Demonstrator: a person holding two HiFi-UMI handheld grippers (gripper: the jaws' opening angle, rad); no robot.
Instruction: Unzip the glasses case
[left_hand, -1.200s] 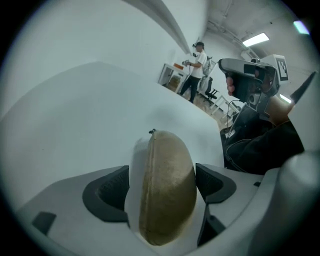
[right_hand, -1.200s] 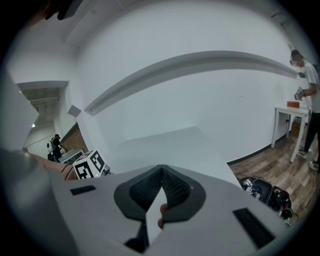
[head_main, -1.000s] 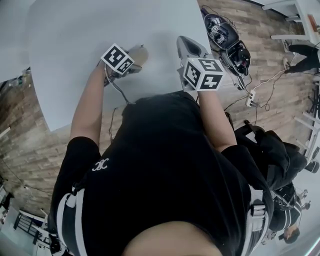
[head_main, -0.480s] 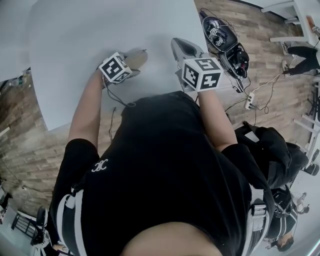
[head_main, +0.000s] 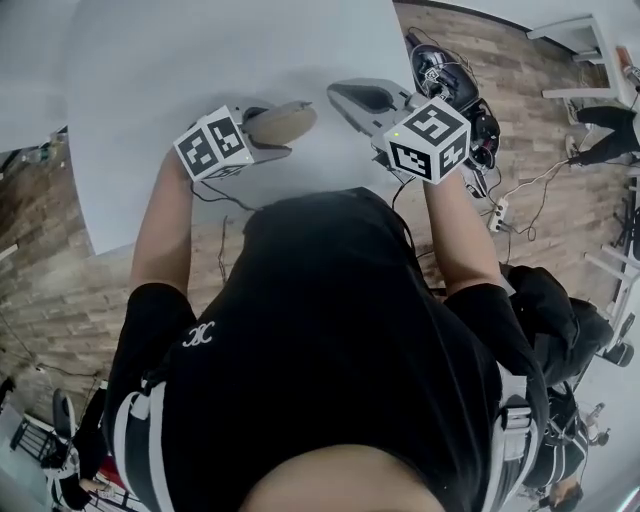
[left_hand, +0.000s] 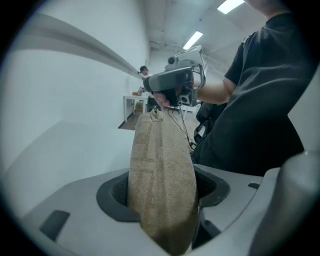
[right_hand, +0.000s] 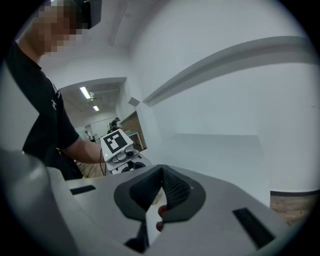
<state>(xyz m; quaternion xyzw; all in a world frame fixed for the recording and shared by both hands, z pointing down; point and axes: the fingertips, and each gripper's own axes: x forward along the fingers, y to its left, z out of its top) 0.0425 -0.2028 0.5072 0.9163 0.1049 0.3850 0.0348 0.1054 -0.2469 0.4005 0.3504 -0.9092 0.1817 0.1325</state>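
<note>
Tan woven fabric covers the oval glasses case (head_main: 285, 120), which hangs in the air above the white table (head_main: 180, 60). Its near end is clamped in the left gripper (left_hand: 164, 192). That gripper's jaws have just been closing and now press on the case from both sides at a fairly wide setting. The rest of the case sticks out past them toward the person's right. At the far tip sits a small metal zip pull (left_hand: 156, 115).

Close to that tip, with a sliver of table showing between them in the head view, is the right gripper (right_hand: 161, 187). Its ribbed dark pads are pressed together, and nothing I can name is between them. Small red spots (right_hand: 161, 211) show just under the pads; what they are cannot be told. In the left gripper view the person's right hand (left_hand: 162, 97) wraps that gripper's handle.

Both grippers are held out over the near edge of the table by a person in a black T-shirt (head_main: 340, 330) with bare forearms. To the person's right, on the wood-plank floor (head_main: 560, 120), lie black equipment with tangled cables (head_main: 455, 85) and a white power strip (head_main: 497, 205).
</note>
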